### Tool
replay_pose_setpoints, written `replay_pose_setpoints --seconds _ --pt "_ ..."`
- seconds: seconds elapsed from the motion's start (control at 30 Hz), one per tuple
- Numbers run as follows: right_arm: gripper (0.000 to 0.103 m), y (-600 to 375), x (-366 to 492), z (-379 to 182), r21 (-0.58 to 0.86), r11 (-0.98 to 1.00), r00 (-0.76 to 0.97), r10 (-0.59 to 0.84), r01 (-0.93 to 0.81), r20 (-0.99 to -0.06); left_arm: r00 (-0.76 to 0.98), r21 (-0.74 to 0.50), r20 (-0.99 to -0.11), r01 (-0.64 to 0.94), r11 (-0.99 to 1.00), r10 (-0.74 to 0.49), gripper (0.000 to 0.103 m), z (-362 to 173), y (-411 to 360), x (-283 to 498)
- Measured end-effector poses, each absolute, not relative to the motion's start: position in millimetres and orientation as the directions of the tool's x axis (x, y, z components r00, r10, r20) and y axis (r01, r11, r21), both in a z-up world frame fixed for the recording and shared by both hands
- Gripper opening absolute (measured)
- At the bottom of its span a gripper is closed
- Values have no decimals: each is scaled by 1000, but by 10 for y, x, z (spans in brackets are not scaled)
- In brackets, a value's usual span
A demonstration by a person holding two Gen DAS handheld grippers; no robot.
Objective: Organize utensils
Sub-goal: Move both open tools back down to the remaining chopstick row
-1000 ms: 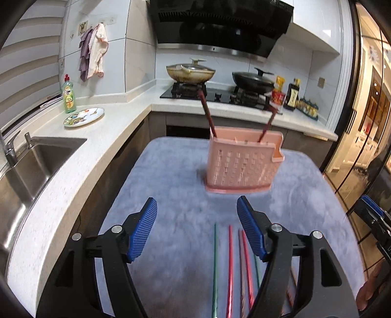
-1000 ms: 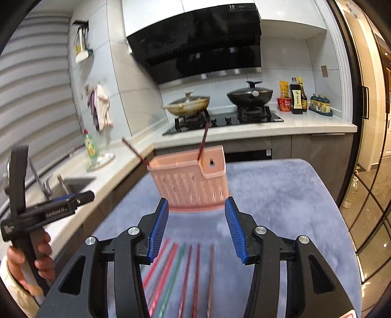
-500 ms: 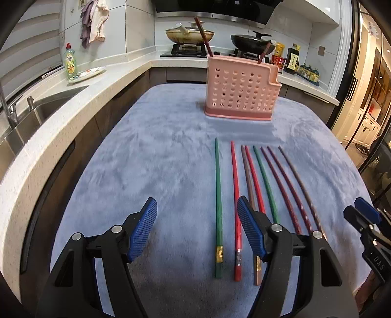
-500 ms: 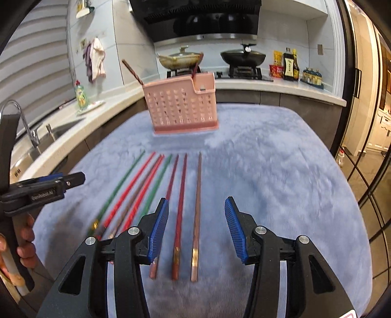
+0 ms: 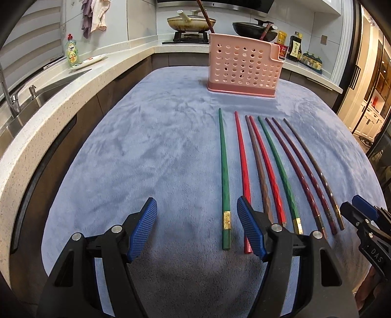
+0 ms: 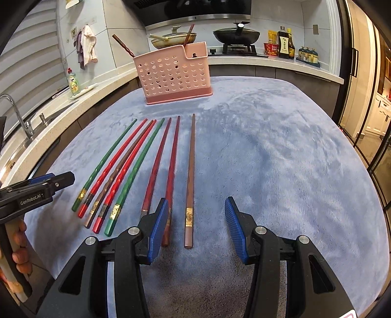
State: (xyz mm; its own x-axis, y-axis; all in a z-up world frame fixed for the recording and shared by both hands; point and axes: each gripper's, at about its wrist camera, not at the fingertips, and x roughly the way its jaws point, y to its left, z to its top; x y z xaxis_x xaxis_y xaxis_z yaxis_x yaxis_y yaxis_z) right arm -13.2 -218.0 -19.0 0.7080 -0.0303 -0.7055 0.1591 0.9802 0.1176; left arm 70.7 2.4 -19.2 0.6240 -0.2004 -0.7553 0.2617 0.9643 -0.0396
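Several chopsticks lie side by side on the blue-grey cloth: green (image 5: 224, 171), red (image 5: 243, 171), brown and dark red ones. A pink perforated holder (image 5: 243, 67) stands at the far end with two dark chopsticks leaning in it; it also shows in the right wrist view (image 6: 173, 73). My left gripper (image 5: 196, 228) is open and empty, low over the near ends, its right finger by the red chopstick. My right gripper (image 6: 196, 226) is open and empty, with the brown chopstick (image 6: 190, 181) lying between its fingers. The green chopstick also shows there (image 6: 105, 164).
A speckled counter with a sink (image 5: 36, 95), a dish soap bottle (image 5: 72, 52) and a plate runs along the left. A stove with a pan (image 5: 190, 22) and a wok stands behind. Sauce bottles (image 6: 283, 44) stand at the back right. The cloth-covered table (image 6: 281, 146) drops off at right.
Both grippers have pulled back from the pink holder and come down toward the near ends of the chopsticks. Both stayed open and empty.
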Motion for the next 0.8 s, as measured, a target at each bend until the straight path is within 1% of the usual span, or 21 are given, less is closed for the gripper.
replay_pose_setpoints --seconds 0.73,0.8 --pt "43 -2111 -128 -273 120 979 698 -28 163 -716 596 -41 -779 266 963 -198 66 -322 -18 667" --pt "42 -2114 -125 -284 121 979 697 -28 164 -717 593 -42 -780 266 963 -198 66 -330 -20 665"
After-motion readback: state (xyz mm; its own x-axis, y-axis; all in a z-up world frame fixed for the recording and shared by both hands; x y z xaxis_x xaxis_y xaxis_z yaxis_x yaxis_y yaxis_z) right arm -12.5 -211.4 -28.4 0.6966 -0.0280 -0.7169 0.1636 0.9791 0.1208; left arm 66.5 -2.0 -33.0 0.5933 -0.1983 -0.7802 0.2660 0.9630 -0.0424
